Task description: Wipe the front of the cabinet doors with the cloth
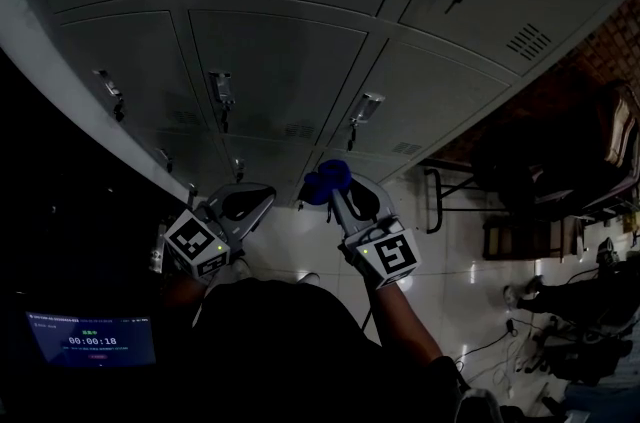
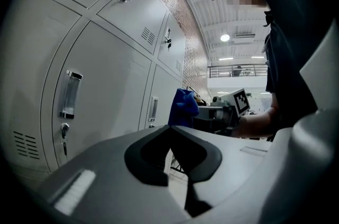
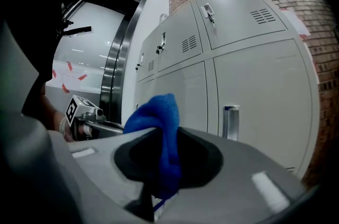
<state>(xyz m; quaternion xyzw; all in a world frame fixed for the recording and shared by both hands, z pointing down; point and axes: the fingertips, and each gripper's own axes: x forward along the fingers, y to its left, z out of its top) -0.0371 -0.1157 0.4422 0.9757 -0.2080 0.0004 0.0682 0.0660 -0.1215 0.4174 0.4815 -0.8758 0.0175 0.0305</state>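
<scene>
Grey cabinet doors [image 1: 280,61], wall-length bank. Right gripper [image 1: 340,199]: pinching blue cloth [image 1: 327,179], bunched ahead of the jaws as a wiping pad, near the lower doors, seemingly not touching. Left gripper [image 1: 258,199]: jaws pressed together, empty, apparently spare.

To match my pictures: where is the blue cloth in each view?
Head view: cloth at centre, at the right hand-held gripper's tip.
Left gripper view: cloth at centre, beside the cabinet doors.
Right gripper view: cloth lower centre, clamped between its jaws.
Shared landmark: the grey cabinet doors.
</scene>
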